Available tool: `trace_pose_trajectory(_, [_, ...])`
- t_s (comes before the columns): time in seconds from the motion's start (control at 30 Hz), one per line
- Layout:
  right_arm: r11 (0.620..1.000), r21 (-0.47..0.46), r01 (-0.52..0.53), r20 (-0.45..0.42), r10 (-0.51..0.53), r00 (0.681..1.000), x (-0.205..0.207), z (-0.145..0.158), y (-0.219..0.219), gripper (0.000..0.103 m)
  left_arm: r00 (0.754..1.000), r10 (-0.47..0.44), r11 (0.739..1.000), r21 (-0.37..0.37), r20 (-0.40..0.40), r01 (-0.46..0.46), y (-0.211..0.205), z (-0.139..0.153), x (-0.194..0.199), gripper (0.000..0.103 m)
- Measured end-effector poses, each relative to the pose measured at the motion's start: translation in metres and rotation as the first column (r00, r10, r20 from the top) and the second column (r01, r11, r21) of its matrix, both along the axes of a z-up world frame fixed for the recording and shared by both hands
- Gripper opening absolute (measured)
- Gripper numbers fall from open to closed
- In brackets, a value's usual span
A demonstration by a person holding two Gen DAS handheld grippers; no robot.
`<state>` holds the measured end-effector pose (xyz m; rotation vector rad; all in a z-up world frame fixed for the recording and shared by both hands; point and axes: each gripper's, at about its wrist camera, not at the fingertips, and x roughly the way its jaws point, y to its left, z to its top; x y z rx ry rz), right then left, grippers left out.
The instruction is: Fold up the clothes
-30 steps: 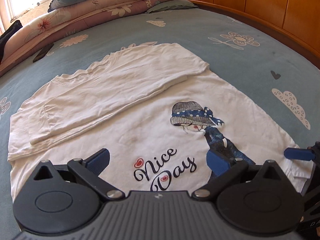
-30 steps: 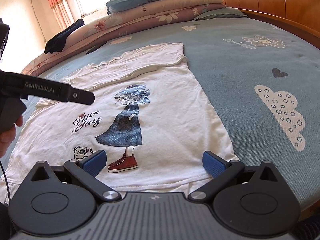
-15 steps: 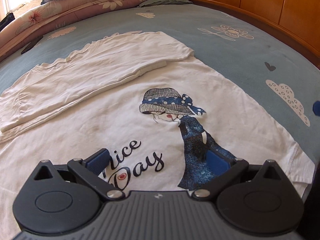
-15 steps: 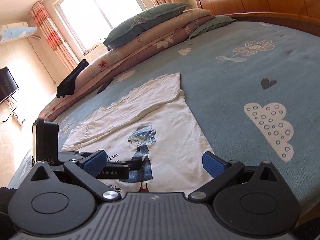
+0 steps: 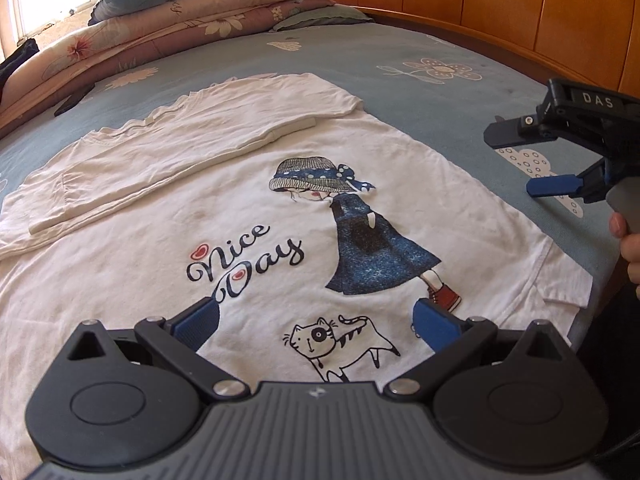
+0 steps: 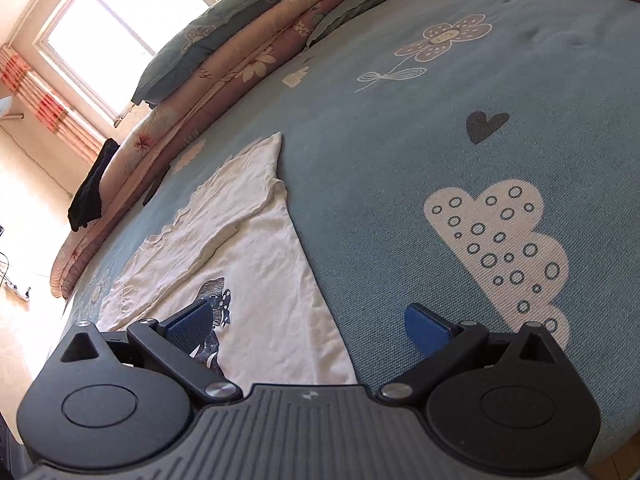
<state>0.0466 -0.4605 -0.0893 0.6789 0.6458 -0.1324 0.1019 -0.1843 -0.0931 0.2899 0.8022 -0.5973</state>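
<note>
Right now I have the white T-shirt (image 5: pixel 248 216) lying print-up on the blue bedspread (image 5: pixel 420 92), with its far long side already turned in over the body as a flat band, and the near side and the sleeve at the bed's edge lying loose. My left gripper (image 5: pixel 316 318) hovers low over the cat print with its fingers spread and nothing between them; my right gripper (image 6: pixel 308 322) is also spread wide and empty, straddling the shirt's side edge, one finger over cloth and one over bedspread. My worry is a pinch that takes the bedspread along with the shirt, or only the top layer, so the fold drags crooked. The folded band could also slide open if I tug the body sideways. The sleeve (image 5: pixel 560 284) near the bed's edge could slip off and pull the shirt askew.
</note>
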Motion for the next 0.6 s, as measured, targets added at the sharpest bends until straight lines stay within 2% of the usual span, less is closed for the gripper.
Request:
trace_pose_trajectory(0.1, [1.000,-0.025,0.012,-0.020,-0.013,1.000,0.000,-0.002,0.002,0.103,0.999,0.016,1.000,-0.013,-0.031,-0.016,0.001,-0.010,-0.001,0.102])
trace_pose_trajectory(0.2, [1.000,-0.025,0.019,-0.048,-0.020,0.999,0.000,-0.008,0.000,0.103,1.000,0.029,0.999,-0.038,-0.003,-0.029,0.004,-0.013,-0.006,0.102])
trace_pose_trajectory(0.4, [0.999,0.013,0.040,-0.034,-0.040,0.999,0.000,-0.011,-0.007,0.103,0.998,0.050,0.996,-0.071,0.043,-0.047,0.007,-0.017,-0.012,0.103])
trace_pose_trajectory(0.6, [1.000,-0.017,0.017,-0.039,-0.017,0.999,0.003,-0.011,-0.004,0.103,0.997,0.069,0.995,-0.072,0.029,-0.067,0.007,-0.014,-0.013,0.102])
